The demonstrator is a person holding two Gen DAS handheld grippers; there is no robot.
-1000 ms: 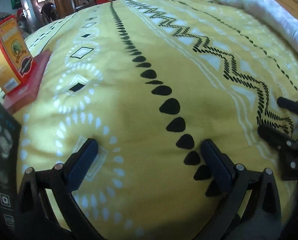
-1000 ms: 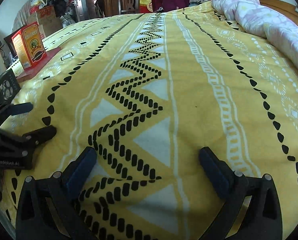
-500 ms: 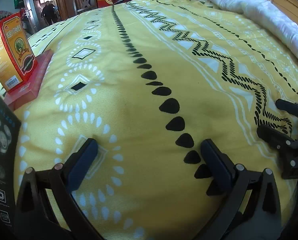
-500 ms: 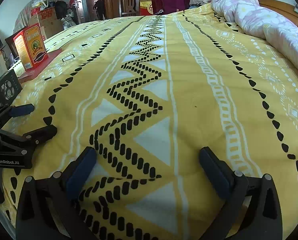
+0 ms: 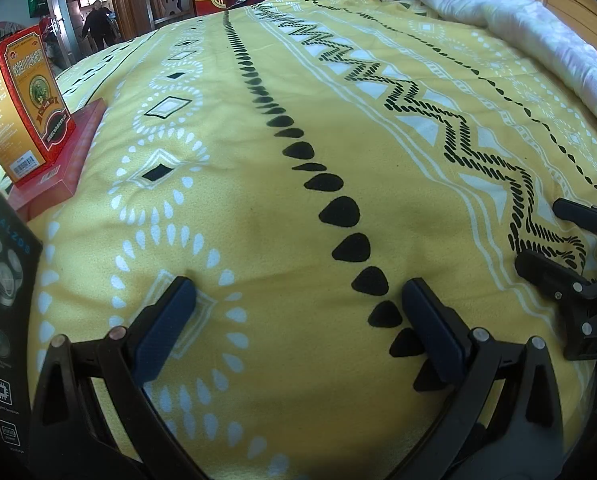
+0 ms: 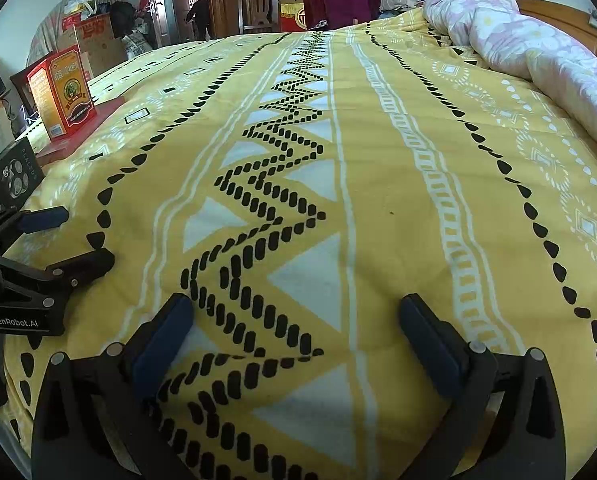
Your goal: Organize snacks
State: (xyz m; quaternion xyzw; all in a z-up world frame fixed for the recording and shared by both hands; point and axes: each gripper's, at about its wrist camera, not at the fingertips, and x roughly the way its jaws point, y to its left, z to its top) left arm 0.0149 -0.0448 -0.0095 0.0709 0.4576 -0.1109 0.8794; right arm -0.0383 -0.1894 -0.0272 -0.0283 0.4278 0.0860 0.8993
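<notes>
Left wrist view shows the left gripper [image 5: 298,312] and right gripper [image 6: 296,320] both spread wide and empty over the bed [image 5: 338,140], likely readying a reach toward the orange snack box [image 5: 20,100] standing far left.

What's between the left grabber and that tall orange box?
In the left wrist view, mostly bare yellow blanket between the left gripper and the orange box. A black box sits beside that stretch, at the bed's edge.
</notes>
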